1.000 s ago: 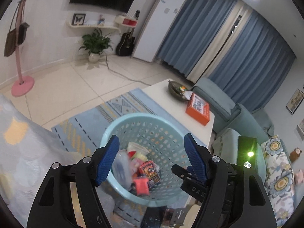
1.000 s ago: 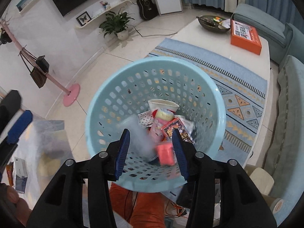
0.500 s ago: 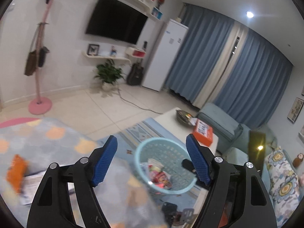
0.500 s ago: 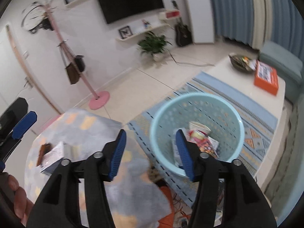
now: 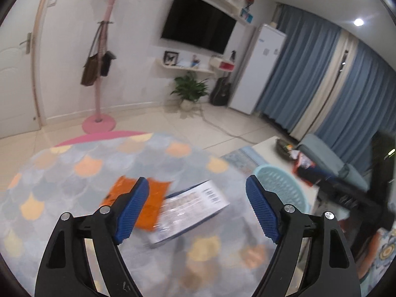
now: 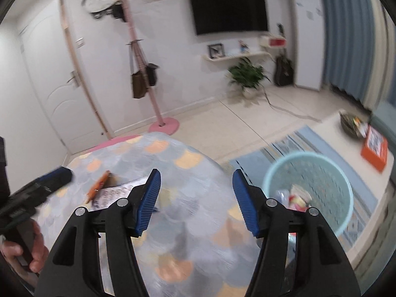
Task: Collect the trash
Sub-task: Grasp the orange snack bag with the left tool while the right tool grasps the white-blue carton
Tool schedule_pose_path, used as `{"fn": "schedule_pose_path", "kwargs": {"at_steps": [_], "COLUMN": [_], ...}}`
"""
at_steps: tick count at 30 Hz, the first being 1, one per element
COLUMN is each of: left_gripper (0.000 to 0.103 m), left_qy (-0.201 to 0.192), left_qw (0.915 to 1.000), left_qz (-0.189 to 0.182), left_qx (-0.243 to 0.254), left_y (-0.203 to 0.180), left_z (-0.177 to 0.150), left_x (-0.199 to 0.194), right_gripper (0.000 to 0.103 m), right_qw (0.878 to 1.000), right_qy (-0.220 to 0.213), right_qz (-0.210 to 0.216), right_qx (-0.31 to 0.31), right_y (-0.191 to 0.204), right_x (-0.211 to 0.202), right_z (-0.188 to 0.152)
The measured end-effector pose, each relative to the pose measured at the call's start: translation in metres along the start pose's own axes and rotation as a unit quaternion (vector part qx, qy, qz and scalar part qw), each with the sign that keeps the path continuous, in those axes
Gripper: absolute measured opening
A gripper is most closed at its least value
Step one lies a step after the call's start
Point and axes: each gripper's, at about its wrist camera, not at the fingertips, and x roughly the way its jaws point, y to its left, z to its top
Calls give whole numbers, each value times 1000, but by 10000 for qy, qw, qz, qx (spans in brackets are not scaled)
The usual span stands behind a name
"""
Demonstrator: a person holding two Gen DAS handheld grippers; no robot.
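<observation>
Left gripper [image 5: 197, 210]: hanging empty, jaws spread wide. Right gripper [image 6: 196, 200]: likewise spread, carrying nothing. Worktop [image 5: 61, 173]: bearing an orange wrapper [image 5: 151, 198] at 11 o'clock, seemingly tucked under a white box [image 5: 190, 208] at 12, though blur is obscuring the overlap. Basket [image 6: 321, 173]: sitting at 2 o'clock, beyond the worktop's edge, partly filled. Step: reaching for remaining trash; next calling for descending and closing on the box.
</observation>
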Motion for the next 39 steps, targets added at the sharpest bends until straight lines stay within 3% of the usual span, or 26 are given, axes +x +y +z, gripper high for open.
{"fn": "schedule_pose_path", "kwargs": {"at_steps": [3, 7, 12, 18, 20, 24, 26, 31, 39], "left_gripper": [79, 77, 73, 58, 48, 36, 25, 7, 6], "left_qy": [265, 537, 679, 762, 746, 841, 816, 759, 694], "left_qw": [9996, 9970, 9963, 9953, 9955, 9953, 9955, 9961, 9958], "left_qz": [64, 559, 524, 595, 579, 195, 79, 64, 61], "left_qx": [-22, 7, -65, -18, -73, -440, -478, -441, -591], "left_y": [14, 24, 33, 39, 42, 56, 60, 63, 73], "left_z": [-5, -15, -21, -29, -30, -32, -33, -37, -53], "left_x": [17, 38, 47, 50, 48, 44, 39, 25, 1], "right_gripper": [57, 57, 56, 56, 56, 57, 57, 57, 57], "right_qw": [9990, 9974, 9962, 9934, 9923, 9858, 9828, 9733, 9581], "right_qy": [-89, -24, 276, 591, 699, 1055, 1228, 1658, 2158], "right_qz": [370, 650, 792, 945, 972, 1225, 1231, 1369, 1688], "right_qx": [-228, -317, -248, -266, -302, -463, -618, -797, -835], "right_y": [21, 34, 44, 61, 66, 81, 90, 99, 92], "right_x": [7, 27, 61, 104, 116, 142, 151, 162, 137], "right_z": [7, 13, 16, 14, 14, 14, 12, 1, -25]}}
